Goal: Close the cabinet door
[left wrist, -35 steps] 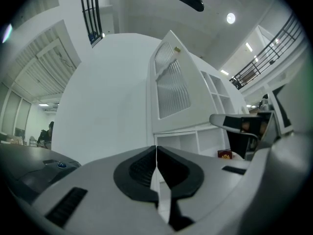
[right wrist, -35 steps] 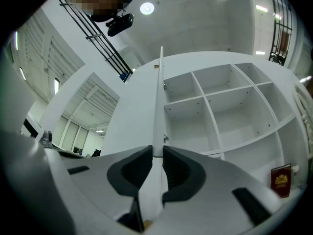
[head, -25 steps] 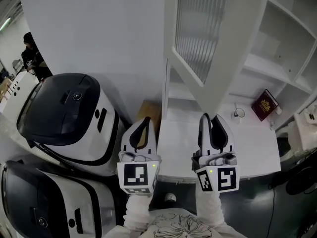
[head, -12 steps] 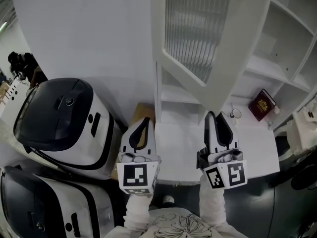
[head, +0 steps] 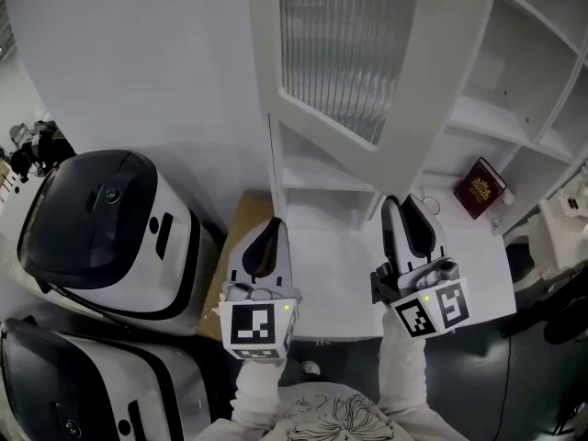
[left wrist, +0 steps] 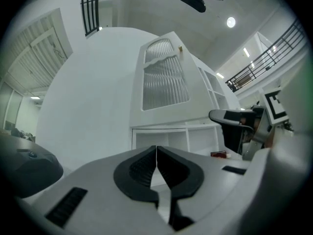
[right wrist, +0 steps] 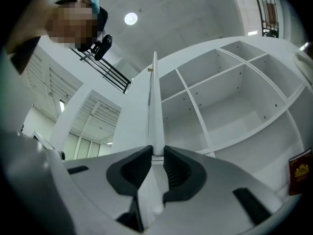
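Note:
The white cabinet door (head: 404, 136), with a ribbed glass pane, stands open and swung out from the shelving. My right gripper (head: 404, 202) is shut on the door's lower corner. In the right gripper view the door's thin edge (right wrist: 153, 106) runs straight up from between the pads of the right gripper (right wrist: 156, 153), which press on both of its faces. My left gripper (head: 269, 226) hovers to the left of the door, shut with nothing in it. In the left gripper view its own tips (left wrist: 156, 148) meet, and the door (left wrist: 164, 80) and the right gripper (left wrist: 230, 115) show ahead.
Open white shelves (head: 514, 108) fill the cabinet on the right, with a red book (head: 480, 188) on the white counter (head: 340, 274). Two large black-and-white machines (head: 92, 228) stand at the left, close to the left gripper. A wooden panel (head: 244, 223) lies between them and the cabinet.
The door has swung leftward across the head view with the right gripper holding its corner. Both grippers have shifted sideways with it, and the right one has tilted a little.

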A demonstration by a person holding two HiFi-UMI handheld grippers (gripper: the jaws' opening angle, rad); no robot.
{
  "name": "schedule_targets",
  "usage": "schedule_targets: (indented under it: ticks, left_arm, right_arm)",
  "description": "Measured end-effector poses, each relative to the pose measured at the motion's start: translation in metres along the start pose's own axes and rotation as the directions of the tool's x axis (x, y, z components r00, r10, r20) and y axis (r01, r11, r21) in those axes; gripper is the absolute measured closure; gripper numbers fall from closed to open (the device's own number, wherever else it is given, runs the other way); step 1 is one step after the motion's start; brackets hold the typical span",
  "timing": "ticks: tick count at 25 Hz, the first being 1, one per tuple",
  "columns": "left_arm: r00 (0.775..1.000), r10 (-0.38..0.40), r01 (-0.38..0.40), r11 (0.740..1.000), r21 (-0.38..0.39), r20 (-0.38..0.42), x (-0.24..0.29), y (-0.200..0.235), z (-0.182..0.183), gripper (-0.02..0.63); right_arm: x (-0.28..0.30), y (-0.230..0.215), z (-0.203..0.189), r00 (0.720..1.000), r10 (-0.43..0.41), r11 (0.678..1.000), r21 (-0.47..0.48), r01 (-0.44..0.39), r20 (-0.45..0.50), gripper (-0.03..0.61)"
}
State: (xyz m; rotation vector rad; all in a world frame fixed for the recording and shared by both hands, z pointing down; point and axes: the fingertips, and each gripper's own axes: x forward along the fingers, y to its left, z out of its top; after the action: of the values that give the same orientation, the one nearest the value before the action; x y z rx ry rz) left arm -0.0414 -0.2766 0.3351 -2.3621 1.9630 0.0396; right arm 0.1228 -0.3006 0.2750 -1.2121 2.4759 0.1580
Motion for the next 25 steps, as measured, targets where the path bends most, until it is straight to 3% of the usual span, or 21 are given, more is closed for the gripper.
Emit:
schedule_targets:
  ticks: [25]
  left_arm:
    - [0.992,-0.127,0.127,0.992,0.011,0.002,0.084,-0.027,0.006,0.609]
  right_arm:
    - [0.027,-0.063,-0.008,0.999,0.04,0.997,0.062,-0.038,-0.029,0.494]
